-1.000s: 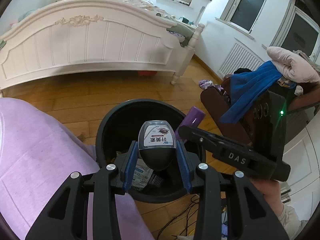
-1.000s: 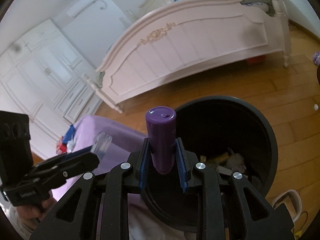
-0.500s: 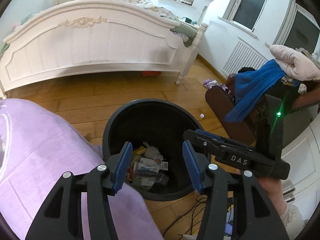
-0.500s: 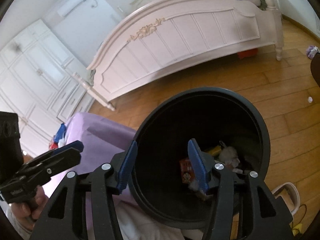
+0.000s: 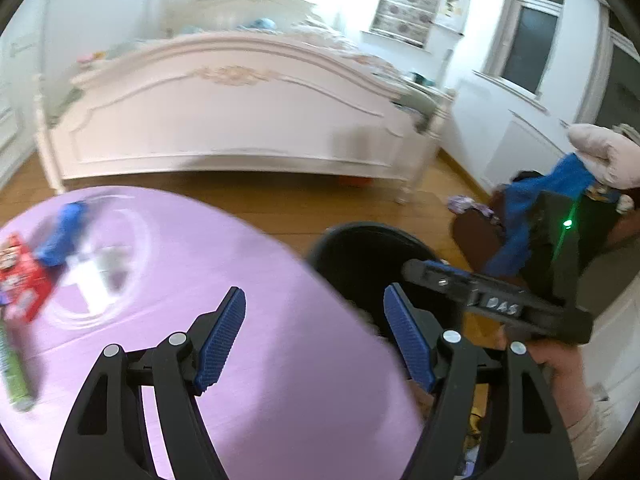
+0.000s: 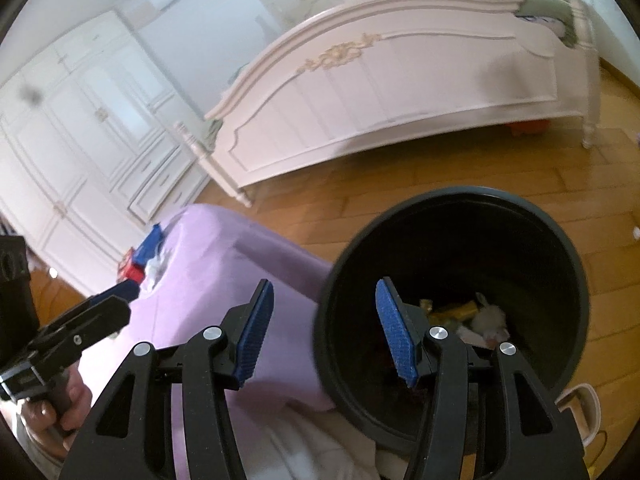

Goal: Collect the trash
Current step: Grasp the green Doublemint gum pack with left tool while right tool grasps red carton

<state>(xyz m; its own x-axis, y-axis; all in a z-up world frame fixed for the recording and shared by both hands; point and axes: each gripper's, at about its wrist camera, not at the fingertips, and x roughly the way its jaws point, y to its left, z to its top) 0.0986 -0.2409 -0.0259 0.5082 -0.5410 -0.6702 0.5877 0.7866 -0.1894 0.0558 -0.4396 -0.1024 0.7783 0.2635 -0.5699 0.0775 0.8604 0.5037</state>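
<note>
Both grippers are empty, fingers spread: the left gripper (image 5: 314, 336) at bottom centre, the right gripper (image 6: 324, 330) over the black bin (image 6: 576, 276). At the left edge, on the purple cloth (image 5: 248, 280), lies a red packet (image 5: 20, 276). It looks light and crinkly; best pinched across its flat middle.

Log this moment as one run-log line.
left gripper: open, empty, over purple table | right gripper: open, empty, at black bin rim | remaining: red packet, blue wrapper, green tube
</note>
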